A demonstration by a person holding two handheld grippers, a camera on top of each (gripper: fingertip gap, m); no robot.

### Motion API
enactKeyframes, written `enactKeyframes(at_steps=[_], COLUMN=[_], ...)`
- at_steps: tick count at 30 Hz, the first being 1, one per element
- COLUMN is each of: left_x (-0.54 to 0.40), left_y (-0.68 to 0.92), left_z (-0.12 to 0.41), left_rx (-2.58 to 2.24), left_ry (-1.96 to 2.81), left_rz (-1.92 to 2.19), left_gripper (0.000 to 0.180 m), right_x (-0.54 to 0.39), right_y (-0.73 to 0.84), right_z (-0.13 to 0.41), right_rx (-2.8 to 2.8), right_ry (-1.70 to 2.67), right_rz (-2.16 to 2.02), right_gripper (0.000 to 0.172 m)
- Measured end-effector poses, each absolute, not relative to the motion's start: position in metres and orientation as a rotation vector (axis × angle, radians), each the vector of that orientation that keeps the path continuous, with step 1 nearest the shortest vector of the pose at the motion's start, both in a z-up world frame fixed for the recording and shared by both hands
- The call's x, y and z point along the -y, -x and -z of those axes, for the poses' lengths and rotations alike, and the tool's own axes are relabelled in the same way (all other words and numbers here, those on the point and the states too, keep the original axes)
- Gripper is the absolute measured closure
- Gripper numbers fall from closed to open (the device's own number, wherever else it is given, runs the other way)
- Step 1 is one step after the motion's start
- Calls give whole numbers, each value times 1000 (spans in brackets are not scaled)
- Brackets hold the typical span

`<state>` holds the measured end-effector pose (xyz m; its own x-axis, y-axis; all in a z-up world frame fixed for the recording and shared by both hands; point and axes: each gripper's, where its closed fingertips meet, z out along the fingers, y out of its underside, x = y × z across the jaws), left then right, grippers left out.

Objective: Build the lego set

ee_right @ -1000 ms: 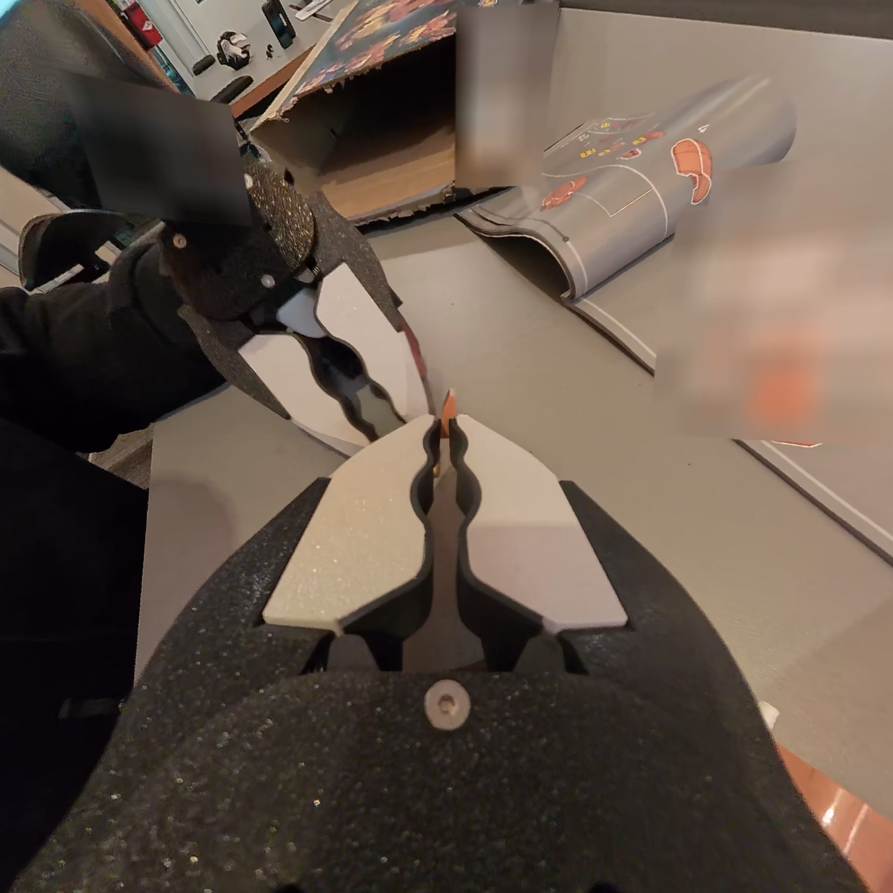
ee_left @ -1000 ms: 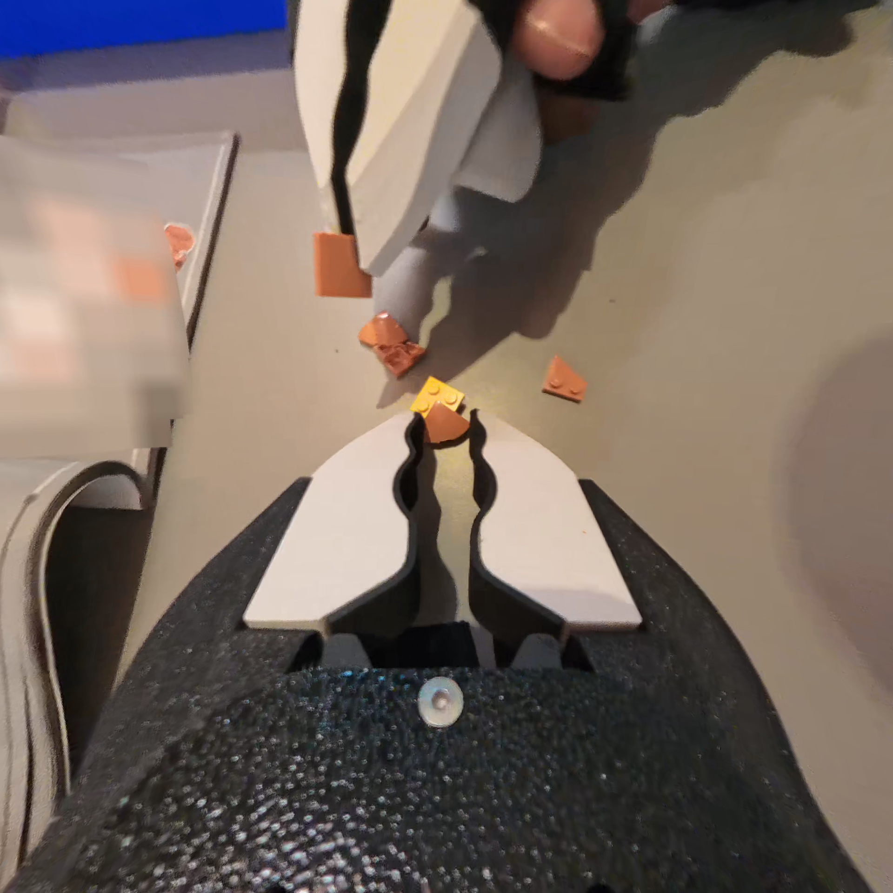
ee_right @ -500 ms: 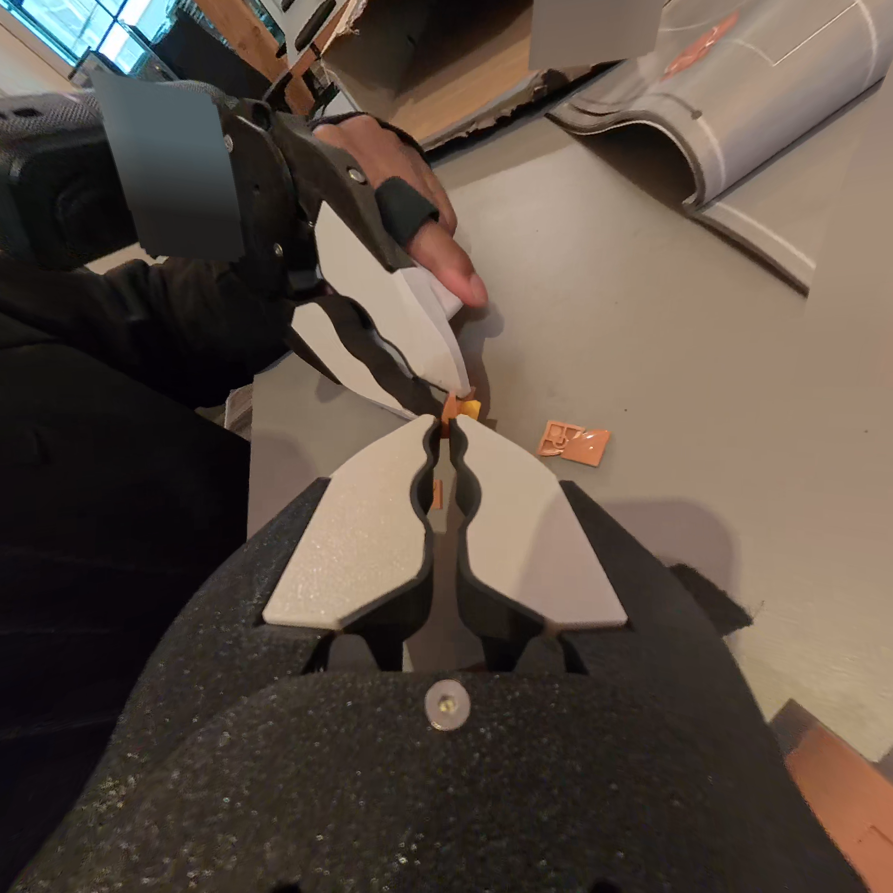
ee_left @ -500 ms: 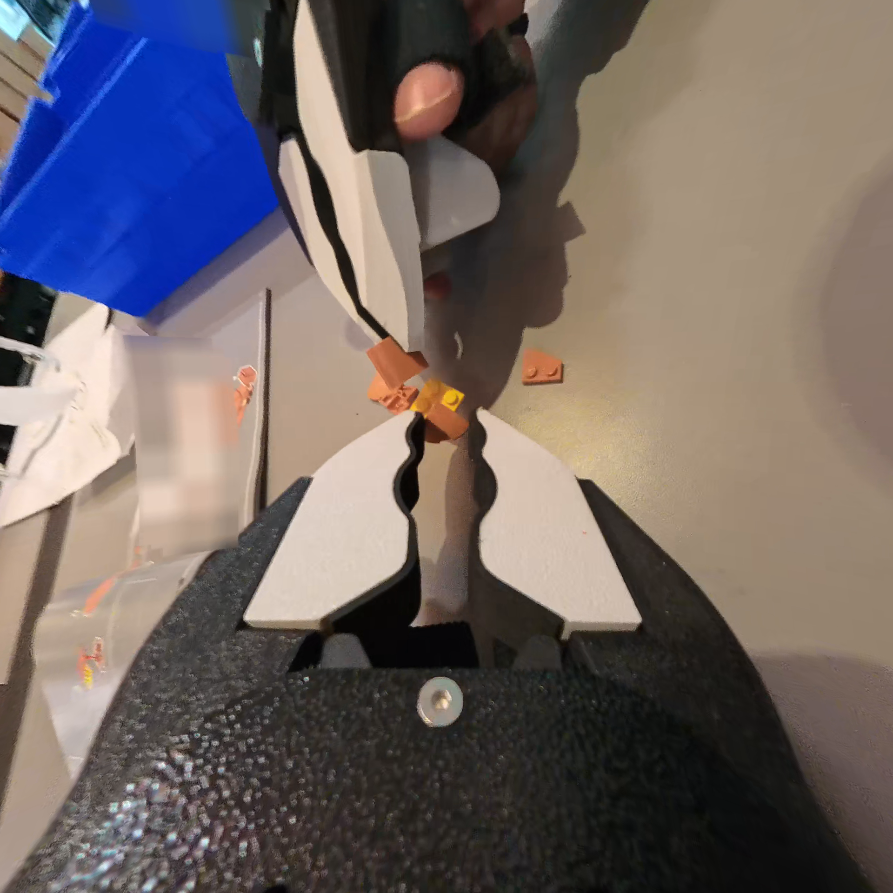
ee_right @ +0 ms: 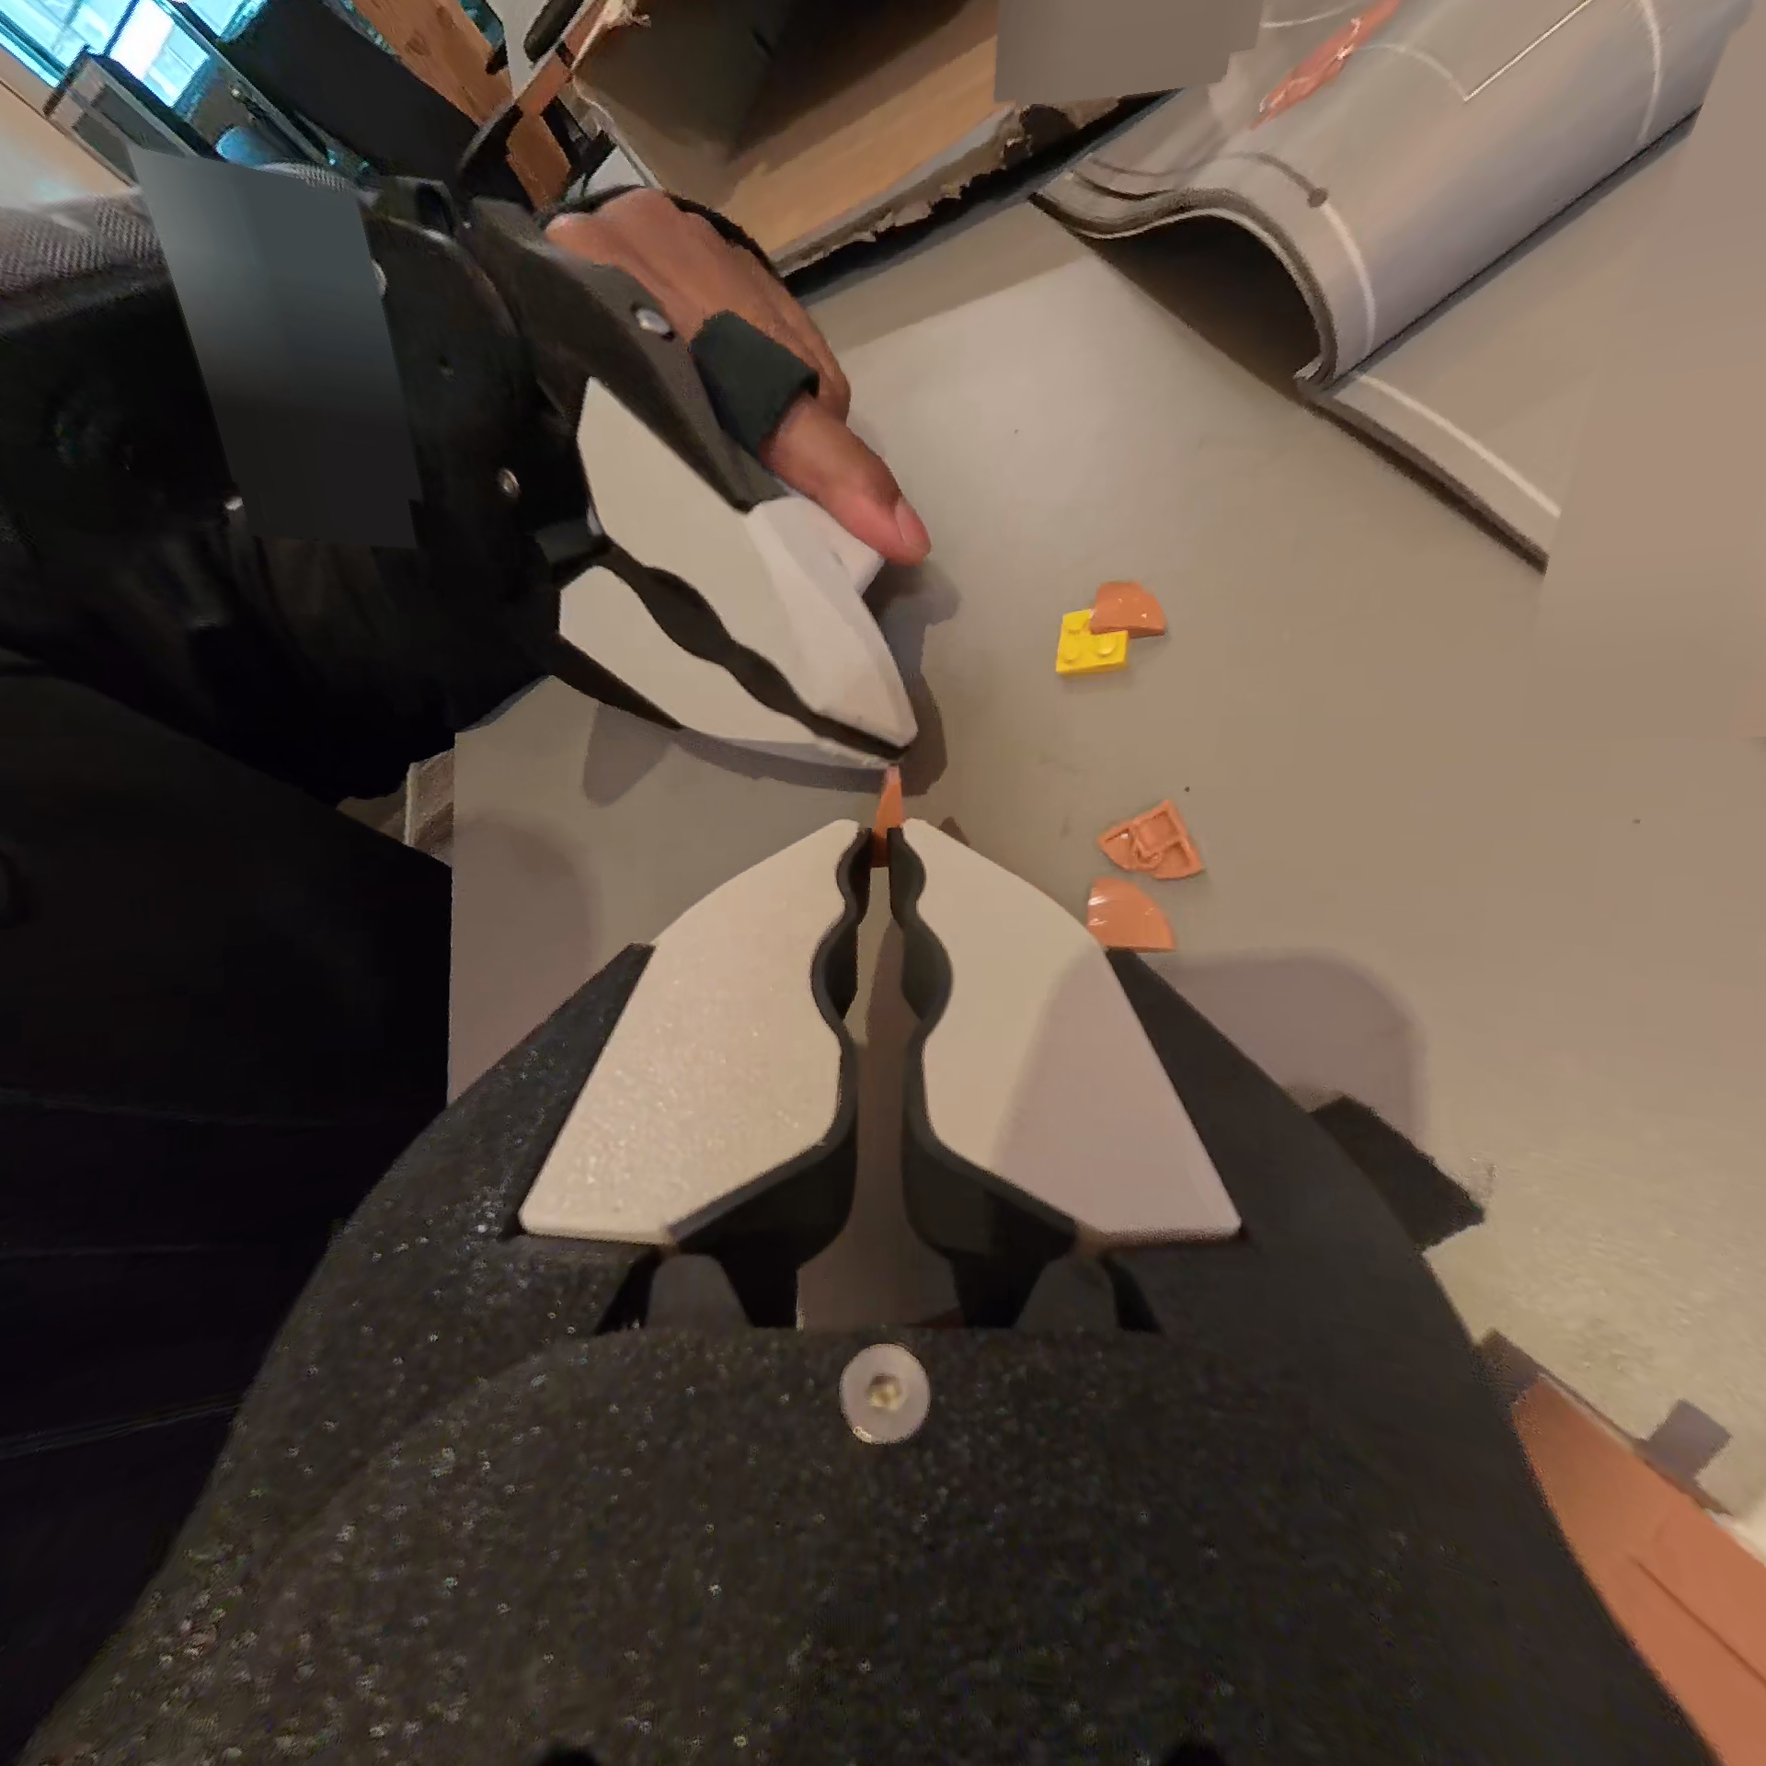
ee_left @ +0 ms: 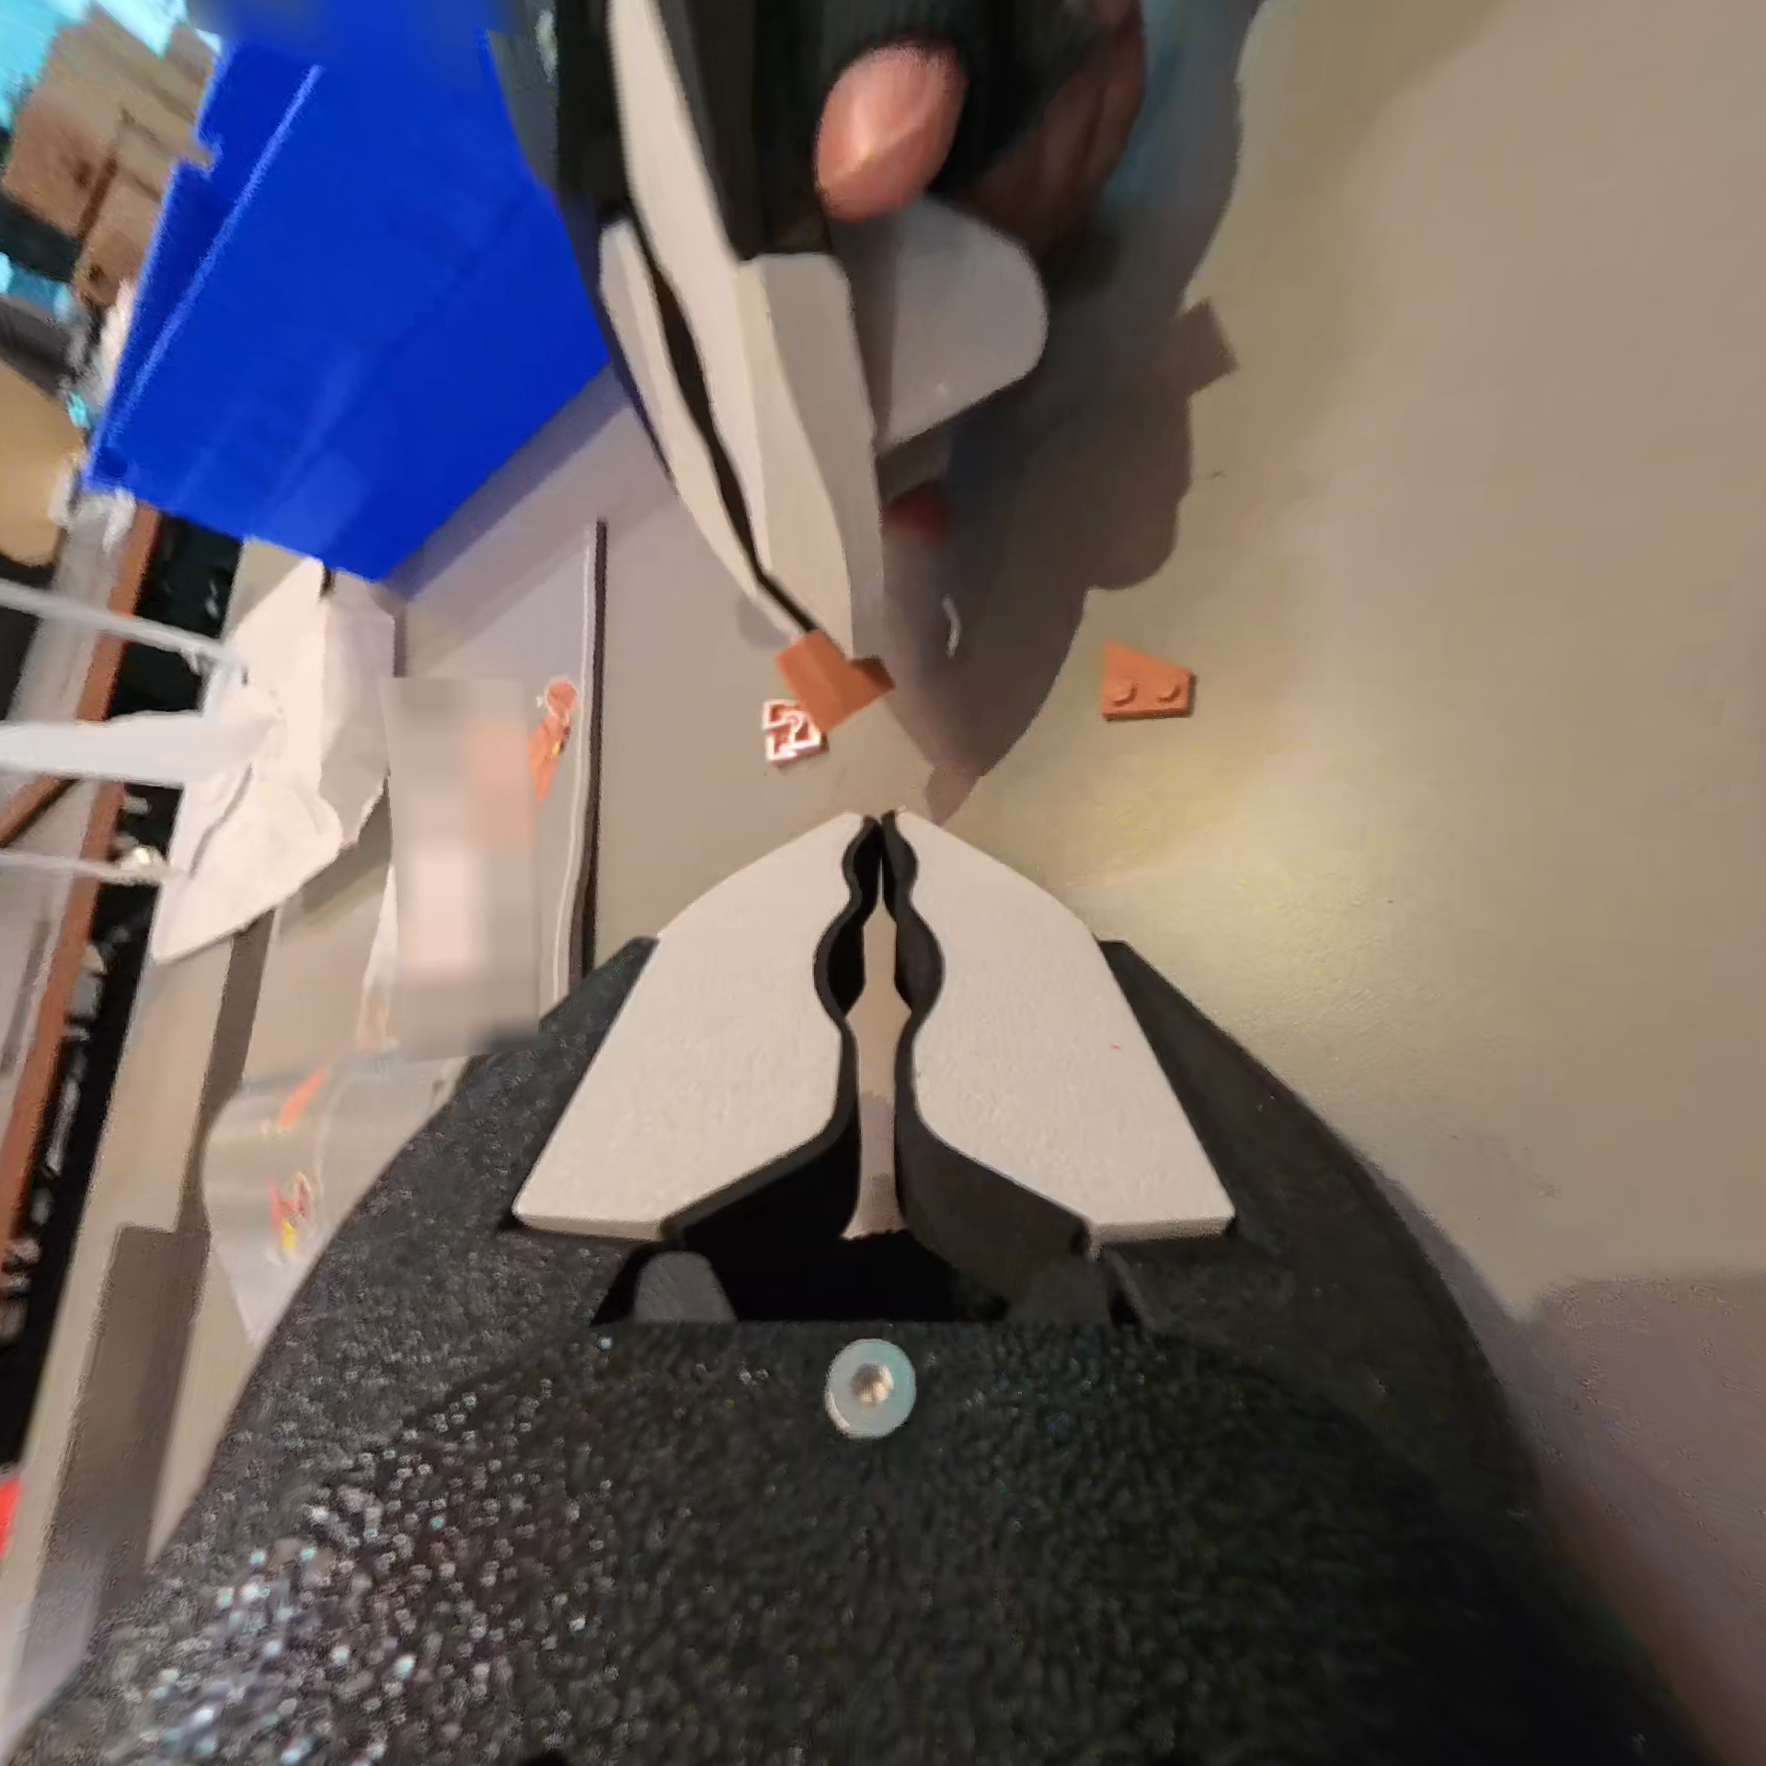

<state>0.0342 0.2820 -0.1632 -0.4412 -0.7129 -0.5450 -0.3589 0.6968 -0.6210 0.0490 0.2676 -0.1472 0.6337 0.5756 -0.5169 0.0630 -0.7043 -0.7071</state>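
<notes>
Orange plastic, a small toy-brick plate (ee_right: 890, 810), is sitting pinched edge-on between the right gripper (ee_right: 881, 837)'s nearly closed fingertips above the grey table (ee_right: 1338, 726). The left gripper (ee_left: 880, 820) is clenching on nothing, its tips meeting just beside that plate.

**Grey tabletop scattered with small bricks**

A flat grey tabletop (ee_right: 1242, 459) carries a loose scatter of small plastic pieces. In the right wrist view a yellow studded plate (ee_right: 1091, 645) lies with an orange quarter-round piece (ee_right: 1130, 609) overlapping its far corner. Nearer, two more orange quarter-round pieces lie just beside each other: one underside up (ee_right: 1150, 841), one smooth side up (ee_right: 1130, 915). The left wrist view shows an orange wedge plate (ee_left: 1147, 680) with two studs lying apart from the others. An open booklet (ee_right: 1386, 239) with curled grey pages rests on the far part, beside a torn cardboard box (ee_right: 860, 143). Crumpled white paper (ee_left: 268, 726) lies at the tabletop's edge below a blue bin (ee_left: 334, 315)
</notes>
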Motion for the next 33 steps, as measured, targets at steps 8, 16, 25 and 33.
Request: enactKeyframes(at_steps=[8,16,25,33], left_x=[-323,-340,-298,-318], left_y=[-35,-45,-31,-39], left_z=[157,177,177,180], left_rx=[-1930,-2094,-2210,-2072], left_ry=[1194,1312,1360,1493], left_rz=[752,814,926,847], left_gripper=[155,148,155,145], right_x=[-270,-269,-269,-269], right_y=[-53,-53,-55,-54], right_z=[149,147,149,150], right_rx=[497,512,511,513], right_ry=[2192,2181,2187,2189], right_rz=[-991,-998,-1002,-999], right_gripper=[169,169,169,169])
